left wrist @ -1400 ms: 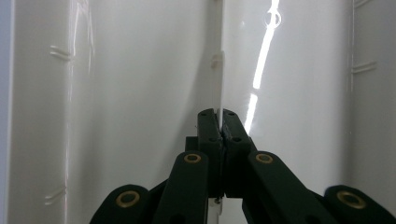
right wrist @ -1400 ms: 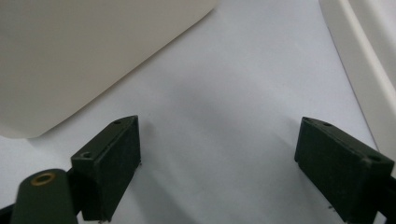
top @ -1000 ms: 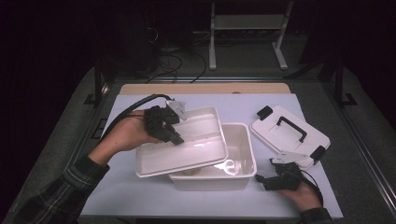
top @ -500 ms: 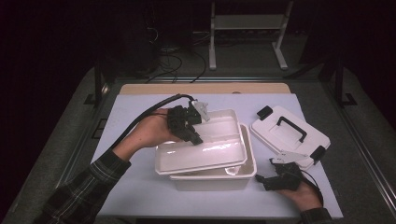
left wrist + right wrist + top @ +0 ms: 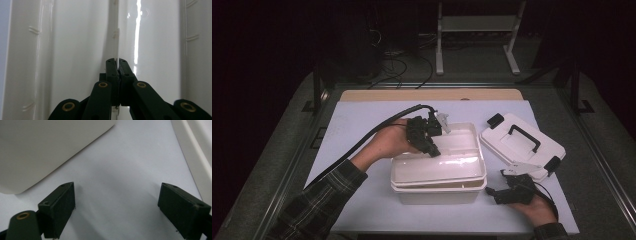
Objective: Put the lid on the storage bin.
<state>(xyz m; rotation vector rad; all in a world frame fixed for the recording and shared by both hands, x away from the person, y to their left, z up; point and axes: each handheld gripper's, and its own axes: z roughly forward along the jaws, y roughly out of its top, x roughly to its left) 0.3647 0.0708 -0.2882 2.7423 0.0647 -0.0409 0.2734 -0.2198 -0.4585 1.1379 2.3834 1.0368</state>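
1. Your left gripper (image 5: 432,146) is clamped on the thin centre rib of the inner tray (image 5: 439,165). The rib sits pinched between the pads (image 5: 111,67).
2. That tray hangs just under the claw, nearly seated on the white box (image 5: 437,192). Keep it level, square its edges to the box rim, then lower straight down. Don't let go until it sits flat all round.
3. Your right gripper (image 5: 501,192) rests on the table, jaws wide apart and empty, just right of the box corner. Use it to steady the box if it slides.
4. The lid (image 5: 521,145) with the black handle lies beyond the right claw.
5. Count: one tray, one box, one lid, two grippers.
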